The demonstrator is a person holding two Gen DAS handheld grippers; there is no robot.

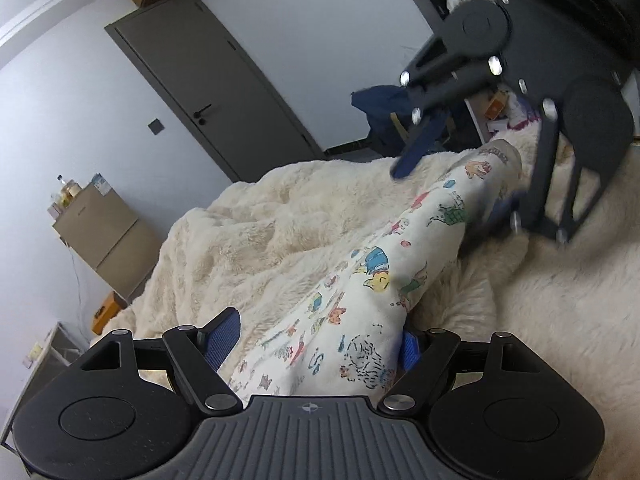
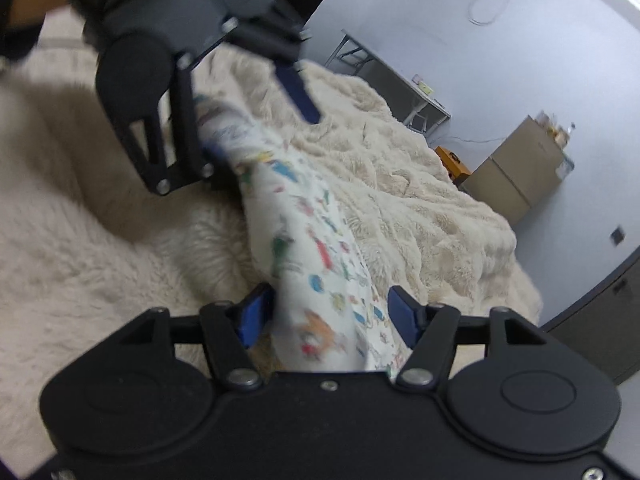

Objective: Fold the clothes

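Garment [image 1: 360, 280], printed, bunched into a rope above the fleece blanket [image 1: 248, 232] on the bed, spanning left gripper [image 1: 316, 340] and right gripper [image 2: 328, 316]. Jaws: left wide; right seemingly still unpressed, blurred. Risk: cloth slipping out, sagging crooked.

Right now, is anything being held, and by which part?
Nothing looks clamped. The printed garment lies between the open fingers of the left gripper and right gripper, one end in each.

Printed garment [image 1: 360, 280] on fluffy blanket [image 1: 248, 240]
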